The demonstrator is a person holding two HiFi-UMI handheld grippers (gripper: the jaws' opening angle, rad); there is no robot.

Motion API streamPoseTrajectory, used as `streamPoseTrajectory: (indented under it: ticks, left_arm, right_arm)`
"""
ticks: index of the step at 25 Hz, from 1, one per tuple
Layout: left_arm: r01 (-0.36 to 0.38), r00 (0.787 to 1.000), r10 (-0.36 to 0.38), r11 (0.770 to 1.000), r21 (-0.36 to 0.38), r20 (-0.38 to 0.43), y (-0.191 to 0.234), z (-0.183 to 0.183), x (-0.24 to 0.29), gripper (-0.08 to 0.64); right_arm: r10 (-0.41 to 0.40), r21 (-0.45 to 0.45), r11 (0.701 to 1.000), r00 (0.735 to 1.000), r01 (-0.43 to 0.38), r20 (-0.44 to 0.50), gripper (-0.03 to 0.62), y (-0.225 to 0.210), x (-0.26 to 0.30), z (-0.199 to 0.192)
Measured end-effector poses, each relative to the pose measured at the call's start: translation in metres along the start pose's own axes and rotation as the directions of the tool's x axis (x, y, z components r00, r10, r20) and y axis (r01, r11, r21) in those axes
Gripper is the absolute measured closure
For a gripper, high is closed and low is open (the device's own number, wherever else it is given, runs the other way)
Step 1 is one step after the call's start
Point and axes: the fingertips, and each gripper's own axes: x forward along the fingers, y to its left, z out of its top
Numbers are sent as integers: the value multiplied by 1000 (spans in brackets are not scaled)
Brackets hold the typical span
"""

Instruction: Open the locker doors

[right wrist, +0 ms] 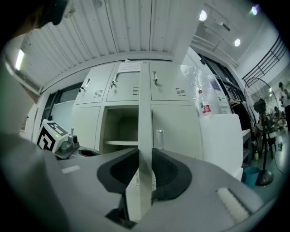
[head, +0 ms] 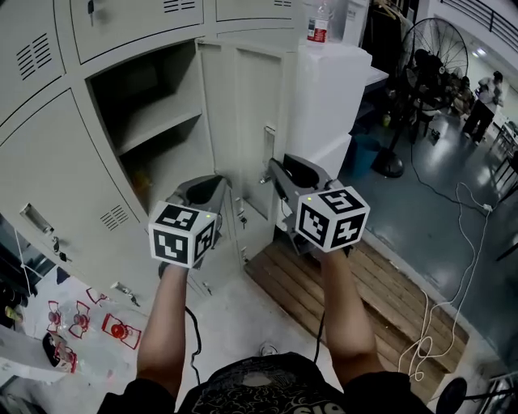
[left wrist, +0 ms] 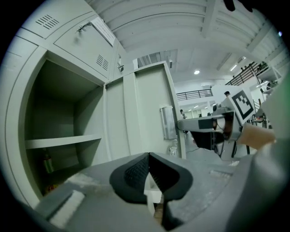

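The grey locker door (head: 243, 105) stands swung out from its open compartment (head: 154, 121), which has one shelf (left wrist: 63, 141). In the right gripper view the door's free edge (right wrist: 144, 113) runs up between my jaws, and my right gripper (right wrist: 145, 156) is shut on it with a pad on each face. From the head view that right gripper (head: 275, 166) sits at the door's edge beside the latch plate (head: 269, 145). My left gripper (head: 214, 182) hangs in front of the open compartment; in the left gripper view the left gripper (left wrist: 148, 156) is shut with nothing between its pads.
Closed lockers surround the open one, one with a handle (head: 36, 218) at the lower left. A white cabinet (head: 328, 89) with a bottle (head: 318, 24) stands right of the door. A wooden pallet (head: 324, 291), a white cable (head: 461, 242) and a fan (head: 433, 48) lie to the right.
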Motion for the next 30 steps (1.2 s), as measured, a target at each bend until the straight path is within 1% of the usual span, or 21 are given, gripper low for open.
streamPoseTrajectory:
  ticks: [8, 14, 21, 25, 30]
  left_arm:
    - [31, 1000, -31, 999, 10, 5, -13, 7, 30, 557]
    - [36, 999, -36, 999, 21, 2, -14, 8, 37, 557]
    - [27, 1000, -27, 999, 22, -1, -12, 7, 30, 558]
    - [16, 1000, -16, 1000, 19, 0, -9, 6, 20, 557]
    - [-9, 1000, 9, 1000, 9, 1, 0, 2, -1, 557]
  right_arm:
    - [-44, -12, 999, 999, 44, -12, 500, -37, 2, 1]
    - [-76, -25, 997, 997, 76, -16, 500, -51, 3, 1]
    - [-109, -47, 993, 994, 108, -23, 495, -50, -1, 3]
    - [-133, -63, 989, 991, 132, -4, 486, -44, -10, 11]
    - [-111, -71, 991, 994, 111, 8, 486, -18, -13, 17]
